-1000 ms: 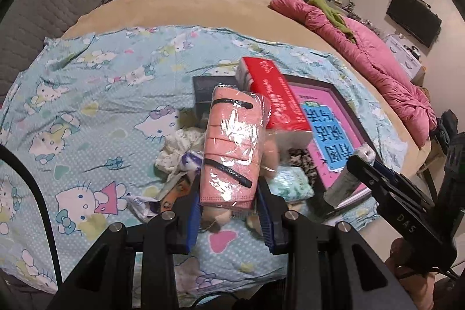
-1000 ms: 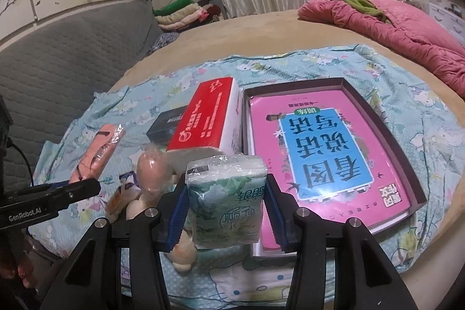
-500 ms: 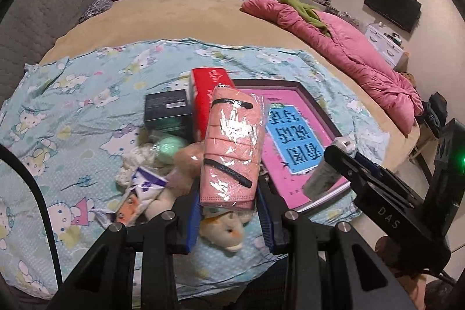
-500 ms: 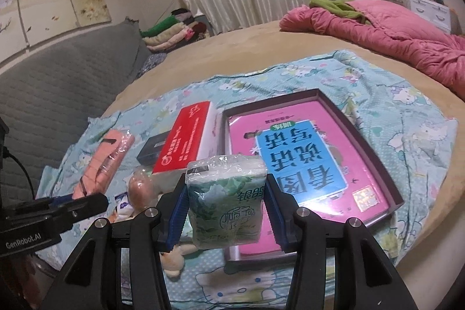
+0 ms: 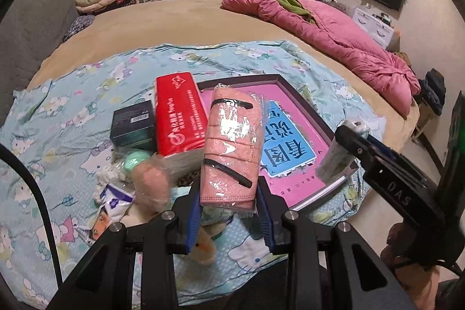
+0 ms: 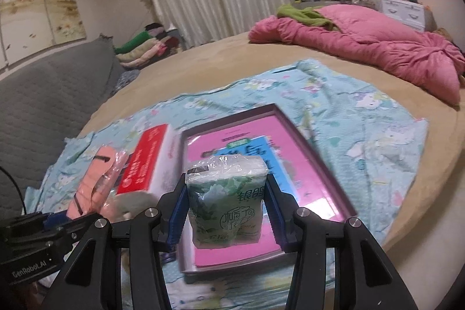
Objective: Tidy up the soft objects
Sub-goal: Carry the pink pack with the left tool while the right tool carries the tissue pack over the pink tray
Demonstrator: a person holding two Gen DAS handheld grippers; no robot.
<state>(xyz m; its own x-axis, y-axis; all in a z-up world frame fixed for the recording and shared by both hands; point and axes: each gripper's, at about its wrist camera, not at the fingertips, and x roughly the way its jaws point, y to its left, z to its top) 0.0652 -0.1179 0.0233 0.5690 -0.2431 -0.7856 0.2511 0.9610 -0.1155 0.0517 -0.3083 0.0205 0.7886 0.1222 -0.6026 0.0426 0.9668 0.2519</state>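
My left gripper (image 5: 229, 211) is shut on a pink pack of face masks (image 5: 232, 147) in clear wrap, held above the bed. My right gripper (image 6: 226, 211) is shut on a green-and-white tissue pack (image 6: 226, 202), raised over a shallow box (image 6: 319, 161) lined with a pink-and-blue book. The left wrist view shows that box (image 5: 302, 98) right of a red tissue box (image 5: 178, 112), and the right gripper (image 5: 348, 135) with its tissue pack at the right. A heap of soft things lies at the left: a peach plush (image 5: 151, 182), a green ball (image 5: 135, 161), small packets (image 5: 114, 196).
A light blue cartoon-print sheet (image 5: 58, 135) covers the near part of the beige bed (image 5: 180, 19). A dark small box (image 5: 133, 125) sits by the red one. A pink quilt (image 6: 363, 45) lies at the far right; folded clothes (image 6: 145, 48) and grey padding (image 6: 43, 95) at the left.
Both grippers have lifted and drifted right with their packs still held; the mask pack now hangs over the box's left edge, and the tissue pack sits higher over the box.
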